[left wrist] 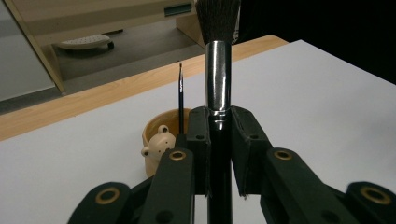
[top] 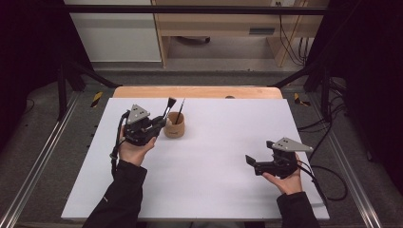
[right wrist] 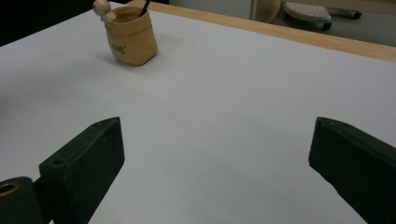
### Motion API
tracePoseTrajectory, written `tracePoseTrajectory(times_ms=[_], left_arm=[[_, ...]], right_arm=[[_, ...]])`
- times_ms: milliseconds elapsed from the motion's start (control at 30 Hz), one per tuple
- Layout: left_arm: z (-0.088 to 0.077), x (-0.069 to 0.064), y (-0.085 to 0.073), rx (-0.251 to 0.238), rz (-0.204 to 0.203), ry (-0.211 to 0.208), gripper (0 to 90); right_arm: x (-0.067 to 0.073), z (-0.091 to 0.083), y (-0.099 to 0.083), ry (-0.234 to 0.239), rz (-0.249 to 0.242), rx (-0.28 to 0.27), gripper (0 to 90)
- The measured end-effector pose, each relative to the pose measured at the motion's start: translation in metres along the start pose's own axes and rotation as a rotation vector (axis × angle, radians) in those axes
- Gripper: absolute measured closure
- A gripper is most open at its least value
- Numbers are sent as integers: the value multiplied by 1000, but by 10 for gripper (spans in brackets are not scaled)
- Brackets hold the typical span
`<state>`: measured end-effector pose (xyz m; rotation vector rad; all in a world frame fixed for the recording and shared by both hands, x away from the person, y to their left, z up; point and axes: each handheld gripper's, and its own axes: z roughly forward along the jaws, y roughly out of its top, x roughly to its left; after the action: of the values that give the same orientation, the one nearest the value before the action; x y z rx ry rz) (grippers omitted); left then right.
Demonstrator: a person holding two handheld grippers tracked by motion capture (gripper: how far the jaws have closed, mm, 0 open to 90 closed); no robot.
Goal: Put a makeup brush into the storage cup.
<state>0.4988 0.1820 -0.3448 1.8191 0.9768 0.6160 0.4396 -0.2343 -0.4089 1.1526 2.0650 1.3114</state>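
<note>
We see the brush (left wrist: 218, 70), with a black handle, shiny metal ferrule and dark bristle tuft, standing upright, clamped in the left gripper (left wrist: 219, 135) just beside the tan cup (top: 174, 125), which holds a thin brush (left wrist: 180, 95). The right gripper (top: 251, 160) hovers wide and empty over the white table (top: 228, 156), well apart.
</note>
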Motion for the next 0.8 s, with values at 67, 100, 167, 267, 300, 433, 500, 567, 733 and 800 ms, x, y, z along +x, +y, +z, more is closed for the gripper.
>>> tracePoseTrajectory(times_ms=[67,100,167,267,300,433,500,567,733,800], left_arm=[[3,1,3,-2,-4,-1,781],[4,1,4,-3,-5,1,781],[7,2,5,-7,-10,4,781],[12,4,7,-13,-20,10,781],[13,5,7,-13,-22,11,781],[20,4,11,-23,-24,13,781],[23,4,13,-27,-28,13,781],[27,4,16,-31,-28,16,780],[35,4,20,-40,-32,21,781],[38,4,22,-45,-32,26,781]], right_arm=[[0,-1,0,3,1,0,40],[0,-1,0,3,1,-1,41],[0,-1,0,4,6,-3,41],[0,-1,0,4,5,-5,41],[0,-1,0,4,5,-5,41],[-1,-1,1,5,4,-5,41],[-1,-1,1,7,3,-7,41],[-1,-2,1,7,3,-8,41],[-1,-2,1,9,4,-7,41],[-1,-1,1,11,3,-7,41]])
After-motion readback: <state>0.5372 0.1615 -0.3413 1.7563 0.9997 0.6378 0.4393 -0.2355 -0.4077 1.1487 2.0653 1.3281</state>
